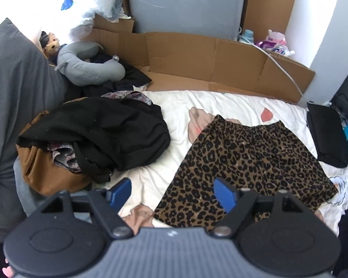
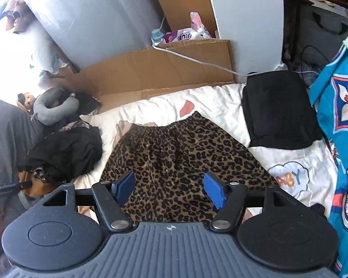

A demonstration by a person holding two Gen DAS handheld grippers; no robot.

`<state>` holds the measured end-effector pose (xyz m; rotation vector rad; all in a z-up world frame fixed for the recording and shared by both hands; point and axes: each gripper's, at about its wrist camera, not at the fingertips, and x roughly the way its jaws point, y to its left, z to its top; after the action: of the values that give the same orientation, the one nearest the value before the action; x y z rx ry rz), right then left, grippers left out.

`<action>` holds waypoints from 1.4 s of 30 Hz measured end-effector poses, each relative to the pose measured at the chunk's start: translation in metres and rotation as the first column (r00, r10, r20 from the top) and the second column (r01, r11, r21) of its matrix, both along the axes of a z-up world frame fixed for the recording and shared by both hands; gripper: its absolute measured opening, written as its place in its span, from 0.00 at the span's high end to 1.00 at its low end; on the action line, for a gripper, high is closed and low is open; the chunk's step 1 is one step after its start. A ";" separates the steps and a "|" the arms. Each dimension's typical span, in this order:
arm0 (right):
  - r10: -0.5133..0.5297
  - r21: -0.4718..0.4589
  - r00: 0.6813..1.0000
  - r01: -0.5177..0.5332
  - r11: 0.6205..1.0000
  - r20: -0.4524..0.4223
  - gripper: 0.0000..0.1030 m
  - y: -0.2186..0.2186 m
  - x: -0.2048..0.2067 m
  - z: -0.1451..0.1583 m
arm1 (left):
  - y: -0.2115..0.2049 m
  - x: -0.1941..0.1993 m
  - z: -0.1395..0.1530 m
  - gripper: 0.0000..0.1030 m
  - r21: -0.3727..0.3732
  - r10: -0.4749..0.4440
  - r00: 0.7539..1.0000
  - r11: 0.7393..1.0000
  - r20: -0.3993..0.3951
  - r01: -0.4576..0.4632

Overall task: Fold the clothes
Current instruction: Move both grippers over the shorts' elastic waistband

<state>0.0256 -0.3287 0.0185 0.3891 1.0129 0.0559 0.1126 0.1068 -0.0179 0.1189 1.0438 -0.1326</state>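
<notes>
Spread flat on the white cartoon-printed bed quilt [image 1: 220,102], filling the centre and lower right of the left wrist view and the middle of the right wrist view: the brown-and-black leopard-print elastic-waist garment [image 1: 255,159], waistband toward the top of the frame, hem toward the bottom. Probably at the start of its first fold, so best to take the hem at its two near corners, one per gripper, pinching only the leopard cloth and not the quilt below, then lift evenly and carry hem up to waistband so the edges meet square. Worth smoothing the slight ripples near the waistband first. To the left of frame, apart from it, a heap of crumpled black and tan unfolded clothes [image 1: 92,139]; at the right edge, a neatly folded black garment [image 2: 278,111] lying on the quilt, apparently done. Left gripper [image 1: 171,193] poised low at the bottom of its view, blue fingers [image 1: 225,194] spread wide and holding nothing, one above bare quilt and one above the hem's left part. Right gripper [image 2: 171,187] likewise parted and empty, hanging over the hem, both blue fingers [image 2: 125,185] framing leopard cloth; contact with it cannot be told.
</notes>
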 end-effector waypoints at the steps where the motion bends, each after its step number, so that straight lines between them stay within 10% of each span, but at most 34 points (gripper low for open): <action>1: 0.000 0.005 1.000 0.000 1.000 -0.003 0.30 -0.002 0.005 0.000 | -0.001 0.001 0.000 0.22 0.008 0.003 1.000 1.000 -0.003 -0.003; 13: 0.029 0.002 0.998 -0.029 1.000 -0.057 0.29 -0.021 0.069 -0.021 | -0.016 0.038 0.013 0.21 0.080 -0.030 0.999 0.996 0.014 0.029; 25: 0.057 0.045 0.993 -0.052 0.998 -0.103 0.29 -0.039 0.117 -0.107 | -0.028 0.126 0.002 0.21 0.074 -0.027 0.998 0.997 -0.059 0.031; 42: 0.104 0.014 0.992 -0.103 0.995 -0.066 0.30 -0.062 0.216 -0.292 | -0.128 0.218 -0.194 0.25 0.026 -0.060 0.986 0.998 -0.158 0.065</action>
<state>0.2420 -0.3902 -0.2732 0.3495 1.0990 0.1423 0.3304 -0.0216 -0.2123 0.1714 1.2005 -0.1846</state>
